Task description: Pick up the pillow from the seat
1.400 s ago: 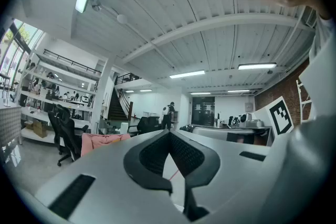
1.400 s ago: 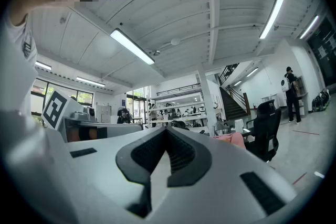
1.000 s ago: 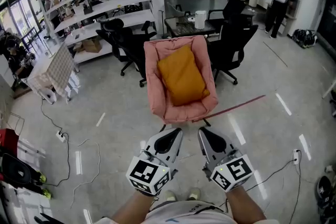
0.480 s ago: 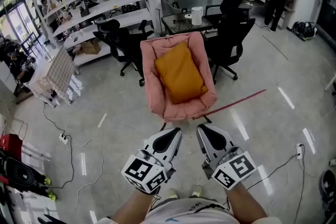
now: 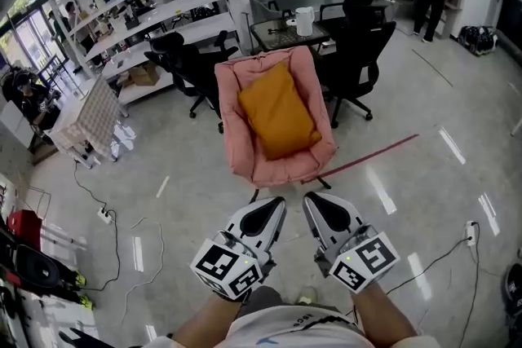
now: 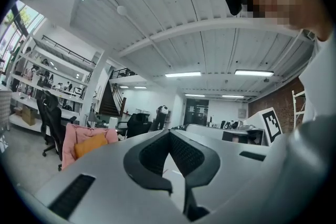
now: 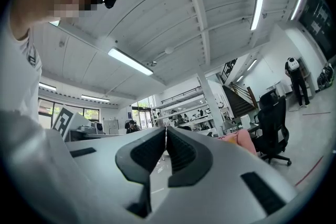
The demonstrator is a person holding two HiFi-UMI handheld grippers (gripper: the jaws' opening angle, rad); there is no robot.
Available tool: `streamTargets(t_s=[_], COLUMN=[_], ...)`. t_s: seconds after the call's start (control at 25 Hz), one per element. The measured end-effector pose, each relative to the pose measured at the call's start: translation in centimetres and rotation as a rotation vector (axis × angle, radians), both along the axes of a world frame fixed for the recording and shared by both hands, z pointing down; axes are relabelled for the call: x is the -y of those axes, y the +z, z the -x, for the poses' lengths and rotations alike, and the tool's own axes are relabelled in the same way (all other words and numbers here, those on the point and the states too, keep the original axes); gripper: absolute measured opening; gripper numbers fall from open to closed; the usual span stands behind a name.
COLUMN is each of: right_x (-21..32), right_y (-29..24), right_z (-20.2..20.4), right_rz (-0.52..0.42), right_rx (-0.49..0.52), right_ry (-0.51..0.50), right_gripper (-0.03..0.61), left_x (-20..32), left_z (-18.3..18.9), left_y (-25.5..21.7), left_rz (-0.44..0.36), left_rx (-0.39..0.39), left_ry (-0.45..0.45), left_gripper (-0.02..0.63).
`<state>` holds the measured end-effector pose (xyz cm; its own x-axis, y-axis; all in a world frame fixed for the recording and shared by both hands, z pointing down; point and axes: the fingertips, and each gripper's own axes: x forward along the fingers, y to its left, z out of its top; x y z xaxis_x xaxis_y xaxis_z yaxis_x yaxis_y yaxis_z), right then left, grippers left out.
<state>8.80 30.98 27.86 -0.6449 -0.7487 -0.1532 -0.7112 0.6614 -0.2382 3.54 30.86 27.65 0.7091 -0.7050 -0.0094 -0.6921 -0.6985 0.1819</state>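
Pillow (image 5: 277, 112) sits on the pink seat (image 5: 231, 126), straight ahead of both tools and well apart from them. Left tool (image 5: 265, 218) and right tool (image 5: 325, 216) are side by side, roughly level, jaws together on nothing. Likely just carry posture for the approach; jaws need opening before the grab.

Pale grey left claw (image 5: 275, 209) and right claw (image 5: 313, 204), black ribbed pads (image 6: 153, 156), black-and-white marker cubes (image 5: 231, 266); the person wears a white shirt (image 5: 287, 332).
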Motion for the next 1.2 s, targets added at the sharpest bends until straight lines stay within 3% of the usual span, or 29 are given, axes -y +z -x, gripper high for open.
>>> streamTargets(t_s=[0.2, 0.64, 1.2], right_x=[1.8, 8.6, 23.7], right_y=[0.1, 2.5, 2.4], right_z=[-1.1, 1.2, 9.0], right_rz=[0.011, 0.05, 0.064], right_rx=[0.01, -0.044, -0.076], right_ry=[-0.005, -0.009, 0.022], right_gripper=[0.017, 0.017, 0.017], left_x=[1.8, 8.9, 24.7], left_z=[-0.6, 1.3, 8.9], left_y=[0.0, 2.7, 3.2], left_rz=[0.012, 0.018, 0.015], left_rx=[0.02, 0.006, 0.017], left_ry=[-0.04, -0.048, -0.029], left_gripper=[0.009, 0.011, 0.011])
